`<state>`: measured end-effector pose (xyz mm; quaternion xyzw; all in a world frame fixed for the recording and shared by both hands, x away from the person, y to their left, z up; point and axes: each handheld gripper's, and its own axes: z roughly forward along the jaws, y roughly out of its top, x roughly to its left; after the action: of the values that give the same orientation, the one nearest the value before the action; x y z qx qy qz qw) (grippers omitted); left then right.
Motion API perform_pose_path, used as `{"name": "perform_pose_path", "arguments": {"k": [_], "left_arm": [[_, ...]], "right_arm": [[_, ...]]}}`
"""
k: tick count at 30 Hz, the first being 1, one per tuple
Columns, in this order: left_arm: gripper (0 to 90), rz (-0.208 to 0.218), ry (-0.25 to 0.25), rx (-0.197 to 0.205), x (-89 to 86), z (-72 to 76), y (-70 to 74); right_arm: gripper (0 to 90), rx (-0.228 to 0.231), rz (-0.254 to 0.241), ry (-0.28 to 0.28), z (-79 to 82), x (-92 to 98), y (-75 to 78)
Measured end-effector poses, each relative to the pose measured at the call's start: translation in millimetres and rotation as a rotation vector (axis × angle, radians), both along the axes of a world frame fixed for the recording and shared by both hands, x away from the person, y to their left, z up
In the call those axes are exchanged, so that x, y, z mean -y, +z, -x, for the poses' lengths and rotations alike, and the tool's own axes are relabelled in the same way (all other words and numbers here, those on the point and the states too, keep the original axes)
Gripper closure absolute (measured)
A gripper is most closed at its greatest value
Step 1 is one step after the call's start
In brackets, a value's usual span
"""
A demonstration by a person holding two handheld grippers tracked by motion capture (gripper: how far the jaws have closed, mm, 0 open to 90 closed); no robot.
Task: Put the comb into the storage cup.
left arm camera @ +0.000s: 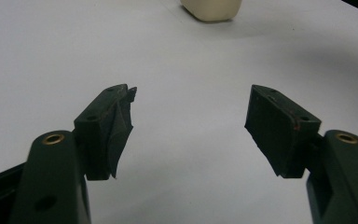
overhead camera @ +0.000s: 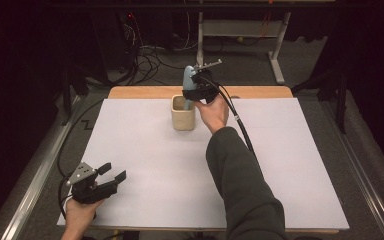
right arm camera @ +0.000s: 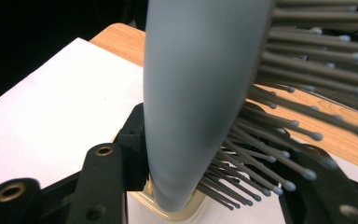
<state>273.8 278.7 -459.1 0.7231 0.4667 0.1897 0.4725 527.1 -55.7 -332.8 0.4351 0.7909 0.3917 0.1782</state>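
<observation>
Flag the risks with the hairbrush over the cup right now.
1. The right hand-held gripper clamps the hairbrush across its bristles, which could flex and let it slip or twist.
2. The brush stands at the rim of the cup; a push down could tip the cup.

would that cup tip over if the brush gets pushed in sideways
Probably, somewhat: the cup looks small and light and stands loose on the sheet, so it may slide or tip. The brush rises well above its rim, which gives leverage. Its squat shape should help steady it.
</observation>
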Motion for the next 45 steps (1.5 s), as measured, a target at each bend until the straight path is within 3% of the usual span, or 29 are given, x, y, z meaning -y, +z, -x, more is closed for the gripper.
{"name": "perform_pose_path", "arguments": {"k": [45], "left_arm": [[32.3, -0.001, 0.004, 0.007, 0.5, 0.5, 0.4]], "right_arm": [[50.7, -0.052, -0.007, -0.005, -1.6, 6.7, -16.1]]}}
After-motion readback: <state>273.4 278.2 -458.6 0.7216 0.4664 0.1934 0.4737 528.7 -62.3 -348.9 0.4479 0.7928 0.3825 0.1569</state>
